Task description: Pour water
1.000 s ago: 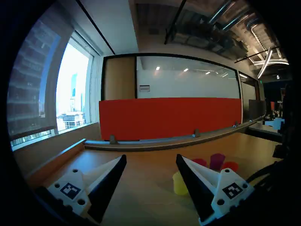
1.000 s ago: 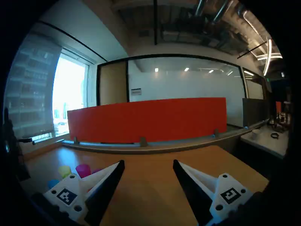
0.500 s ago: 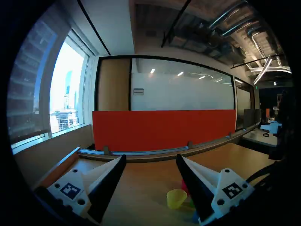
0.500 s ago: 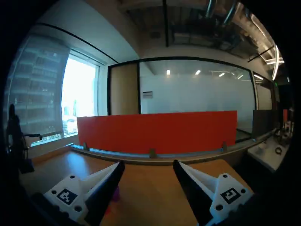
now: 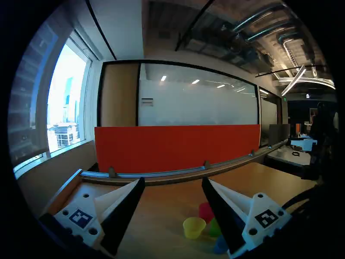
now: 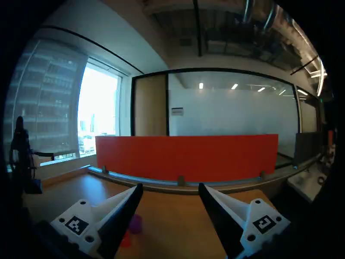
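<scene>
**Left gripper view.** The left gripper point(image 5: 172, 179) is released and empty, with one square coded marker on each finger. Four cups cluster on the wooden table point(image 5: 168, 207) by its right finger: yellow cup point(image 5: 194, 227), pink cup point(image 5: 205, 211), green cup point(image 5: 214, 227) and blue cup point(image 5: 221, 245).

**Right gripper view.** The right gripper point(image 6: 169, 185) is likewise released and empty. Two cups, purple cup point(image 6: 136, 224) and red cup point(image 6: 126, 240), stand beside its left finger. The wall sign point(image 6: 177, 111) is too small to read.

A red partition point(image 5: 177, 146) stands along the far edge of a wooden desk point(image 5: 170, 203), with a bright window point(image 5: 64, 112) left of the partition, a frosted glass wall point(image 5: 198, 103) behind it, exposed ceiling pipes point(image 5: 241, 30) above it and a white side desk point(image 5: 294, 157) to its right
</scene>
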### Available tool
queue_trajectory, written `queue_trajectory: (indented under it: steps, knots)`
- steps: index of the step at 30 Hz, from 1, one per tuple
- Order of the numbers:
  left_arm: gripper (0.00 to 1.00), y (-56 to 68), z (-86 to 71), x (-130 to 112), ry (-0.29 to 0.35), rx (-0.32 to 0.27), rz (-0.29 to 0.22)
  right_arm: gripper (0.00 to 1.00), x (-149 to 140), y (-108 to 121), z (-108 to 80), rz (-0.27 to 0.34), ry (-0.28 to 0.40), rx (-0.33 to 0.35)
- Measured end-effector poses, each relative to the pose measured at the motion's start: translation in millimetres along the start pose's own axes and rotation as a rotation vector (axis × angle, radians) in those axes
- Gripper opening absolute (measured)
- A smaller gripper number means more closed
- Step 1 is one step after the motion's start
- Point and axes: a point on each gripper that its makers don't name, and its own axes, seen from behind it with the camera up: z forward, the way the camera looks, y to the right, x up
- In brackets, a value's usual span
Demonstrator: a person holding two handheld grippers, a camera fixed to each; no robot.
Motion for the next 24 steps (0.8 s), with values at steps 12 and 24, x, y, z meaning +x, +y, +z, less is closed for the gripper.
queue_trajectory:
  steps: [12,24]
  knots:
    - [0.98,47.6,-5.7,10.8,-0.009,-0.213,-0.001,0.99,3.4,-46.8,-2.0,-0.031,-0.026,0.222]
    - [0.98,86.7,-15.9,12.6,-0.009,-0.412,-0.008,0.99,14.3,-97.1,-14.3,-0.038,-0.032,0.437]
